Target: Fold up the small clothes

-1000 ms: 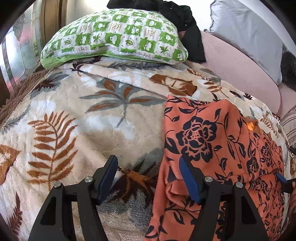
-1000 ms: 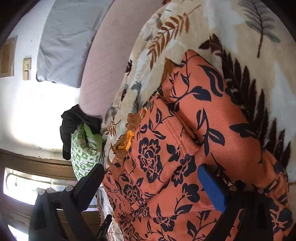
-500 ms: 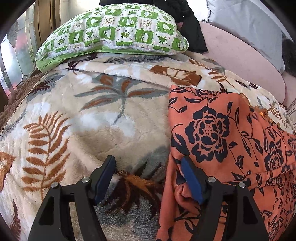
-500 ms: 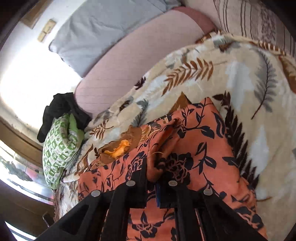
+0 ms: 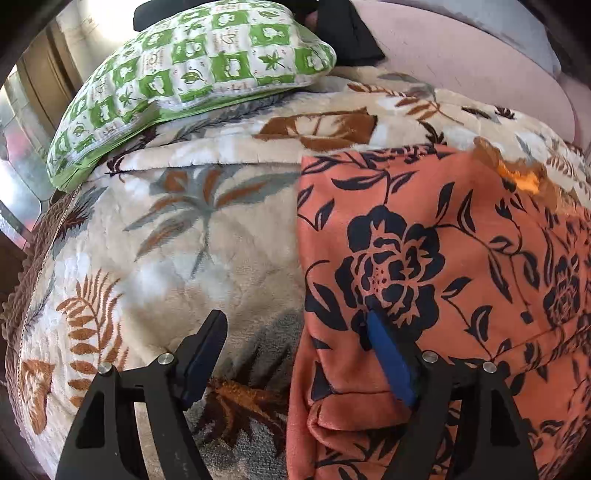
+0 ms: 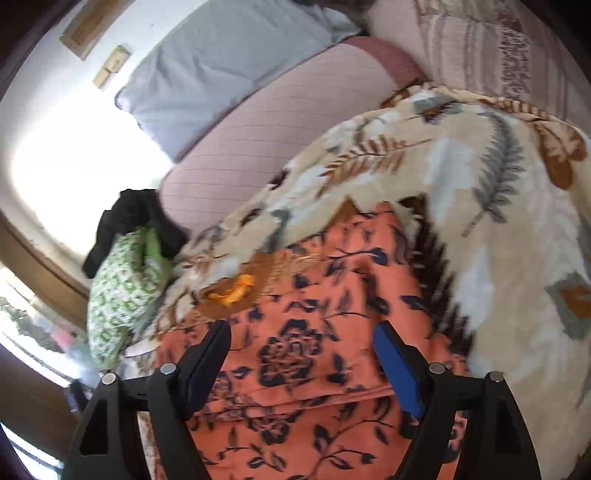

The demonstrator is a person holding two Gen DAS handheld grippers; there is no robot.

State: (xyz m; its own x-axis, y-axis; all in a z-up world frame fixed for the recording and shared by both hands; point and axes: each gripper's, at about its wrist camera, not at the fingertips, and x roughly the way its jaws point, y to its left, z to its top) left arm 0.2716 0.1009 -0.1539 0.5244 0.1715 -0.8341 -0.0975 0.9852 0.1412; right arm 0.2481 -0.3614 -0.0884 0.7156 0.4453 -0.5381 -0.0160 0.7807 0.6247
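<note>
Left tongs (image 5: 295, 343) spread wide, gripping nothing; the left finger, black, stands over the fleece blanket (image 5: 207, 258), and the right finger, with its blue pad, sits over the near left edge of the orange garment (image 5: 461, 266), seemingly resting on the cloth, though contact is hard to confirm. Right tongs (image 6: 301, 349) likewise released, wide apart, both fingers over the orange garment (image 6: 314, 295) with no fabric between them. The garment is soft, matte, brushed-looking cloth, salmon orange printed with dark navy roses, leaves and vines; it lies on the bed on top of the blanket, with a folded layer crossing near the right tongs and a thick rolled hem at its near left corner. A brown patch with a bright orange motif (image 6: 236, 291) shows at its far edge; what it belongs to is unclear. The blanket is plush, cream, patterned with rust, grey and dark fern fronds, with a scalloped brown trim on its left side. A puffy pillow (image 5: 192, 70) in a green and white check of small leaf and plant figures rests at the blanket's far end, with dark clothing (image 5: 347, 33) behind it. Beyond: a pink quilted cushion (image 6: 273, 136) and a grey pillow (image 6: 225, 62). No readable writing anywhere.
</note>
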